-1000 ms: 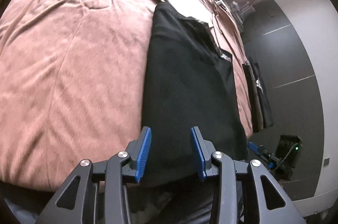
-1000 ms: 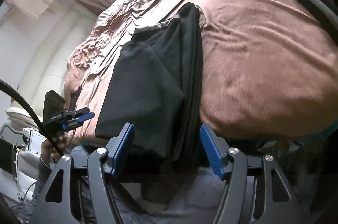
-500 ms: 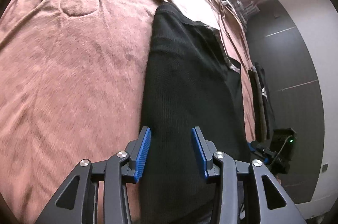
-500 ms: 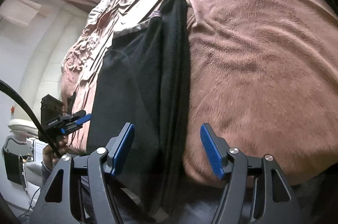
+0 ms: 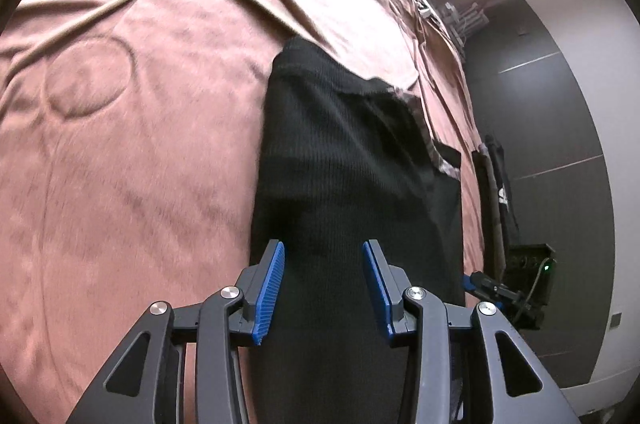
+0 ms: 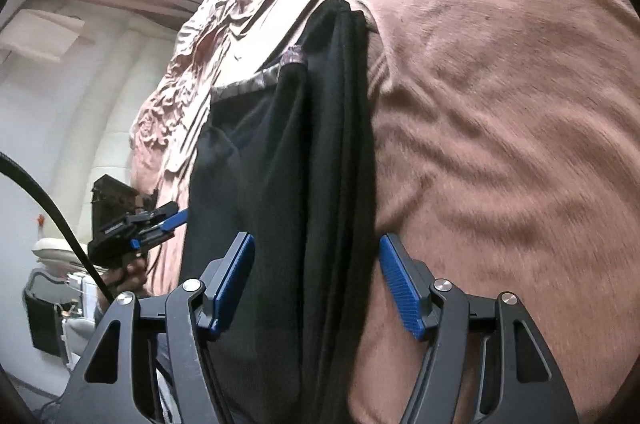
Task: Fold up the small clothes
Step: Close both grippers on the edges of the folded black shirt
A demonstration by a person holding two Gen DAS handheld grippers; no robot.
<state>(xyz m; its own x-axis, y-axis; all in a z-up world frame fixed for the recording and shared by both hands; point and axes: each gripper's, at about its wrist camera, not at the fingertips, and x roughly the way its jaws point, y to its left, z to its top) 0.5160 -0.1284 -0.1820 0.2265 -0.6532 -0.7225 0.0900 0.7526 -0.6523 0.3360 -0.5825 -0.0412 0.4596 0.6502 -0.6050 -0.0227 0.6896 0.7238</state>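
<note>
A black garment (image 5: 340,164) lies folded into a long strip on the brown bedspread (image 5: 140,144), its patterned waistband (image 5: 424,128) showing at the far right side. My left gripper (image 5: 323,252) hovers over the strip's near end, jaws open, cloth seen beneath them but not pinched. In the right wrist view the same garment (image 6: 288,164) shows its layered folded edge. My right gripper (image 6: 316,244) is open above that edge, straddling it without pressing. Each gripper appears in the other's view: the right gripper (image 5: 480,282), and the left gripper (image 6: 160,224) held by a hand.
A small stack of folded dark clothes (image 5: 498,184) sits at the bed's right edge. Beyond it is a dark panelled wall (image 5: 560,144). A black cable (image 6: 52,208) hangs at the left of the right wrist view. Bare, wrinkled bedspread (image 6: 500,104) spreads right of the garment.
Both grippers have moved forward and slightly down, from short of the garment's near edge to over its near end. Jaw widths look unchanged.
</note>
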